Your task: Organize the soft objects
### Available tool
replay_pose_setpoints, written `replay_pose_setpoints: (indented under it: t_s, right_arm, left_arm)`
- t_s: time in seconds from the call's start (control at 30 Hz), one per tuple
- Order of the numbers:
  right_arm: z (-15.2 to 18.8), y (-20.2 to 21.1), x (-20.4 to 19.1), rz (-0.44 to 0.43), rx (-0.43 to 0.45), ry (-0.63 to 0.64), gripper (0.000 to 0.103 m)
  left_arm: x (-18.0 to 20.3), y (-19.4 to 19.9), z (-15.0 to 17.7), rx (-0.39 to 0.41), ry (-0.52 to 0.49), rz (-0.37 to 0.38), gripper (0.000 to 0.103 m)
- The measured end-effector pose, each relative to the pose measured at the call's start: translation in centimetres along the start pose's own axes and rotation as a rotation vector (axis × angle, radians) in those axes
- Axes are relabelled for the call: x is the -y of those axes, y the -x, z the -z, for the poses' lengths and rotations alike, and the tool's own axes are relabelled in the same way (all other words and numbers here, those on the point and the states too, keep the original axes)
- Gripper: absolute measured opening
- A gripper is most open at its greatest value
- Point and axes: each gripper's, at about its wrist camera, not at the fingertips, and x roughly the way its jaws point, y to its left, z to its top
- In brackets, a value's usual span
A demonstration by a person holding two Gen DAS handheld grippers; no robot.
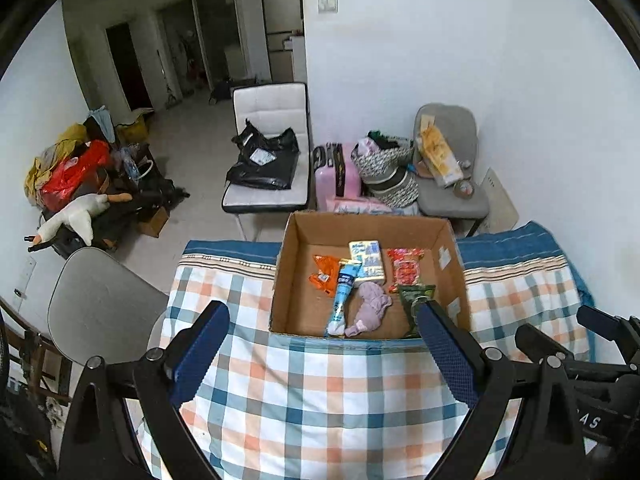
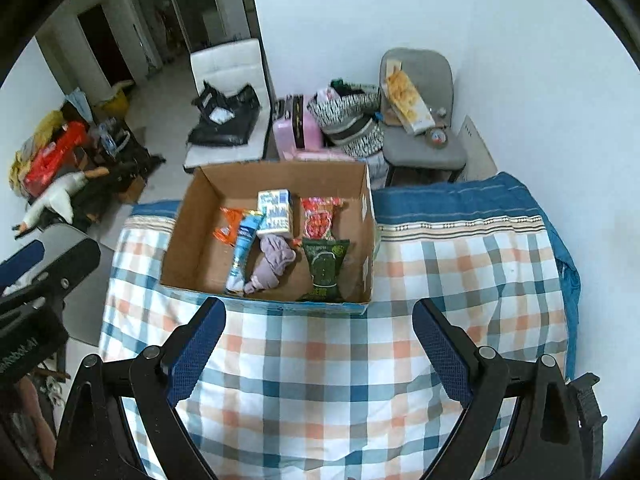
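A cardboard box (image 1: 288, 264) (image 2: 188, 216) stands on a checked tablecloth (image 1: 312, 400) (image 2: 320, 380). Inside lie a blue tube (image 1: 343, 294) (image 2: 244, 248), a lilac cloth (image 1: 370, 308) (image 2: 272, 264), an orange packet (image 1: 322, 278) (image 2: 226, 230), a tissue pack (image 1: 368, 266) (image 2: 274, 212), a red packet (image 1: 406, 270) (image 2: 318, 220) and a green packet (image 1: 416, 296) (image 2: 326, 268). My left gripper (image 1: 324, 344) is open and empty, just in front of the box. My right gripper (image 2: 320, 344) is open and empty, also before the box.
Beyond the table stand a white chair with a black bag (image 1: 264, 160) (image 2: 224, 120), a pink case (image 1: 334, 176) (image 2: 296, 124) and a grey chair with a yellow packet (image 1: 448, 160) (image 2: 416, 112). A clutter pile (image 1: 80, 184) lies left. A grey chair back (image 1: 100, 312) stands at the table's left.
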Motion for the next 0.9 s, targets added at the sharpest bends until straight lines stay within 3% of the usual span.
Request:
replay_pose_setpoints:
  t_s: [0.43,0.8,0.9]
  right_arm:
    - [2.0,9.6,0.6,-0.027,0.104,0.018,0.096]
    - [2.7,12.7,1.0,-0.018,0.150,0.013,0.097]
    - [2.8,13.0,1.1,-0.013,0.154,0.012,0.101]
  left_arm:
    - [0.0,6.8,0.6,0.073,0.018,-0.003,0.097]
    - [0.2,8.3,1.4,0.077,0.017,-0.015,0.097]
    - [0.2,8.7,1.7,0.075,0.019,-0.013,0.097]
